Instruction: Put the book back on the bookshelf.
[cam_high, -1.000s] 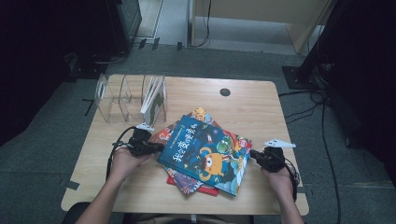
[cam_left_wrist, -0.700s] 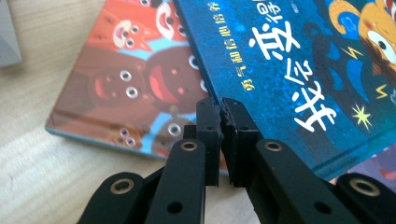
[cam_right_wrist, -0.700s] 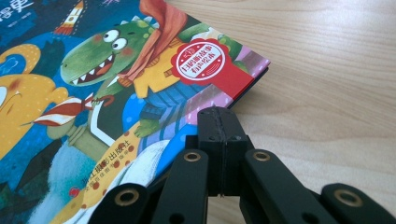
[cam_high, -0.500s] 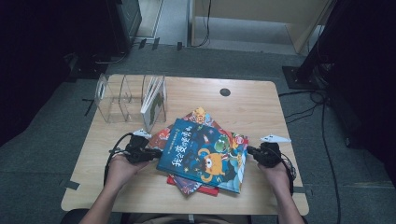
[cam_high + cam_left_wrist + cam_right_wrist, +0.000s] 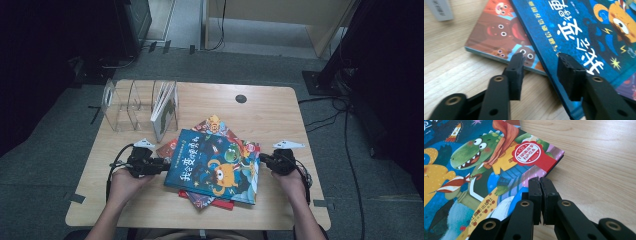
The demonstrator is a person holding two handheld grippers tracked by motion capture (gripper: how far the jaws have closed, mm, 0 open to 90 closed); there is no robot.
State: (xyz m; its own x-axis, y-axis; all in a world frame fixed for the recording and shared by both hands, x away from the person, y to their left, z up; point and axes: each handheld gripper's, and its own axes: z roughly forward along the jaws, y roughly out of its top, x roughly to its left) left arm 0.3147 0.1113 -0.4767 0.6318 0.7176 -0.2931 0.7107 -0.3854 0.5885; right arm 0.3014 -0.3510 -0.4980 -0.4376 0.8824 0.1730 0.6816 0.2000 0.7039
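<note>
A blue picture book lies on top of a fanned stack of books in the middle of the table. My left gripper is at its left edge. In the left gripper view its jaws have just been opening and stand apart astride the blue book's edge, pads off it, above a red-brown book underneath. My right gripper is at the book's right edge. In the right gripper view its jaws are shut pad against pad, nothing between them, beside the blue book's corner.
A clear acrylic rack stands at the back left of the wooden table, with one book upright in its right slot. A dark round grommet sits near the far edge. Cables trail on the floor at right.
The left gripper's jaws have opened at the blue book's left edge. Both hands have shifted slightly. The book stack lies where it was.
</note>
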